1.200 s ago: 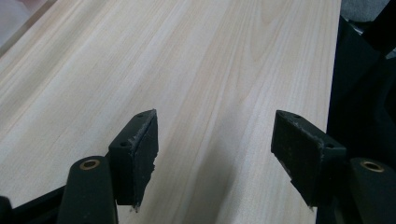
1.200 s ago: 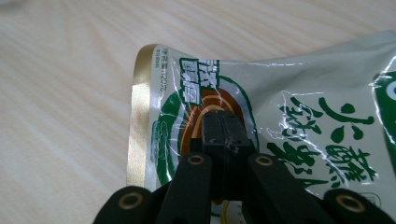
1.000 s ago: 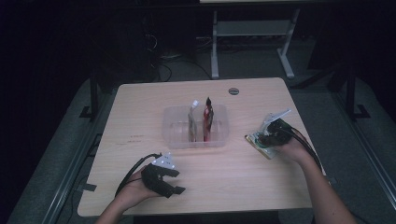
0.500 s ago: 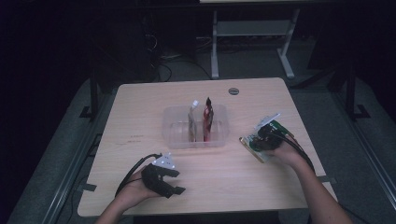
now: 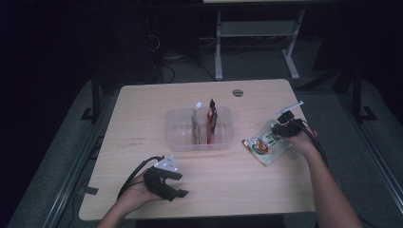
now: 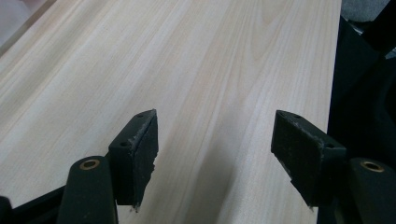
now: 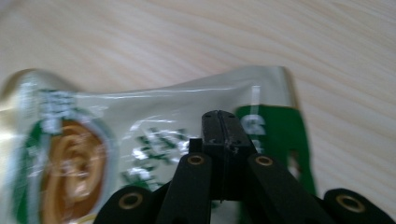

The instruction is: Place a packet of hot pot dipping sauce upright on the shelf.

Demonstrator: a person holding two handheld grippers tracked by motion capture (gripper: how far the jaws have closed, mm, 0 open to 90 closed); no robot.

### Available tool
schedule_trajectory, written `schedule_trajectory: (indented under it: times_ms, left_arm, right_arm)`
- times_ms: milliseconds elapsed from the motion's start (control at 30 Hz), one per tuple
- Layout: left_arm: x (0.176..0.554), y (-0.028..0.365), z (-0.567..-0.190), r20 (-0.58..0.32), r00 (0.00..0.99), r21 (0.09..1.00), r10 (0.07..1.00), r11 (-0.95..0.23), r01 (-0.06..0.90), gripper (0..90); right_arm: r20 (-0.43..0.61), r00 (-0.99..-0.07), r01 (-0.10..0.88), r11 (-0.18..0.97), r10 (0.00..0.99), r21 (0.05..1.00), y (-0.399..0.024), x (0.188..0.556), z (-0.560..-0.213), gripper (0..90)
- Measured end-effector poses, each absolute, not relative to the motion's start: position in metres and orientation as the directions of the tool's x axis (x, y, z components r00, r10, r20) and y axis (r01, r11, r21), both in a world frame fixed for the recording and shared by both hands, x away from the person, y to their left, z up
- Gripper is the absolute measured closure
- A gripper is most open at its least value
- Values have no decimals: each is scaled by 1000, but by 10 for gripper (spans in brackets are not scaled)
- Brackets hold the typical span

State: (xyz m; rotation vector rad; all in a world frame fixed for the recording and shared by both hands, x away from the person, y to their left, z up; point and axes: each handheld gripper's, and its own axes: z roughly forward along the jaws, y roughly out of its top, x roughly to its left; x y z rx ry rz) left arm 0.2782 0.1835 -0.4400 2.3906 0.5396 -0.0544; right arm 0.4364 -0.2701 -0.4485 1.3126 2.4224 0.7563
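Pale wood-grain tabletop (image 5: pixel 228 175) seen from the high view, with a clear plastic two-compartment bin (image 5: pixel 199 128) near its middle. Two slim packets upright inside: a tan packet (image 5: pixel 195 124) in the left compartment, a dark red packet (image 5: pixel 211 122) in the right. Small grey round grommet (image 5: pixel 237 92) farther back, well apart from the bin. Right of the bin, just beside it, a glossy white-and-green snack pouch with an orange round picture (image 5: pixel 267 145), pinched at its right edge by the right tongs (image 5: pixel 281 130). Nothing between pouch and bin. Left tongs (image 5: pixel 175 186) at the near left edge, resting in the hand, well apart from everything. Metal frame legs (image 5: pixel 256 42) on the dark floor beyond.

Left gripper view: left tongs (image 6: pixel 215 154) spread wide over bare wood, nothing between them, tabletop edge at the right.

Right gripper view: right tongs (image 7: pixel 225 128) clamped tight on the pouch (image 7: pixel 116 140), green band beside them, printing blurred.
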Motion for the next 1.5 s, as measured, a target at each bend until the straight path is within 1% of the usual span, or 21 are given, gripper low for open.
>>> schedule_trajectory:
  times_ms: [33, 100, 233, 267, 367, 433, 633, 800, 1033, 1300, 1500]
  left_arm:
    - [278, 184, -440, -178, 914, 611, 366, -686, 394, 316]
    - [279, 185, -441, -182, 911, 613, 370, -682, 399, 316]
    - [279, 186, -441, -181, 910, 617, 373, -678, 400, 316]
    - [279, 186, -441, -180, 911, 617, 372, -678, 399, 316]
    - [279, 186, -441, -178, 912, 615, 370, -682, 396, 316]
    - [279, 185, -441, -184, 910, 612, 371, -682, 402, 316]
    - [279, 184, -442, -186, 910, 607, 370, -685, 403, 316]
    - [279, 184, -442, -184, 911, 607, 369, -687, 400, 316]
    - [278, 183, -442, -184, 912, 609, 367, -686, 398, 316]
    - [278, 183, -441, -179, 912, 615, 370, -682, 397, 316]
    - [279, 182, -440, -167, 915, 621, 368, -681, 387, 316]
  right_arm:
    - [2, -525, 696, 429, 851, 575, -276, 443, -449, 900]
    - [9, -512, 706, 415, 859, 574, -280, 447, -449, 900]
    - [-8, -496, 707, 410, 868, 576, -283, 449, -447, 900]
    - [-21, -484, 722, 412, 875, 556, -286, 450, -449, 900]
    - [-20, -465, 738, 400, 885, 543, -293, 451, -451, 900]
    - [-38, -461, 744, 409, 887, 529, -296, 451, -452, 900]
    - [-34, -470, 746, 417, 882, 519, -299, 449, -456, 900]
    - [-27, -516, 723, 453, 856, 521, -292, 446, -456, 900]
    - [-4, -589, 682, 500, 808, 533, -275, 432, -456, 900]
    - [52, -686, 626, 553, 725, 550, -255, 414, -457, 900]
    - [55, -761, 564, 619, 646, 547, -230, 401, -456, 900]
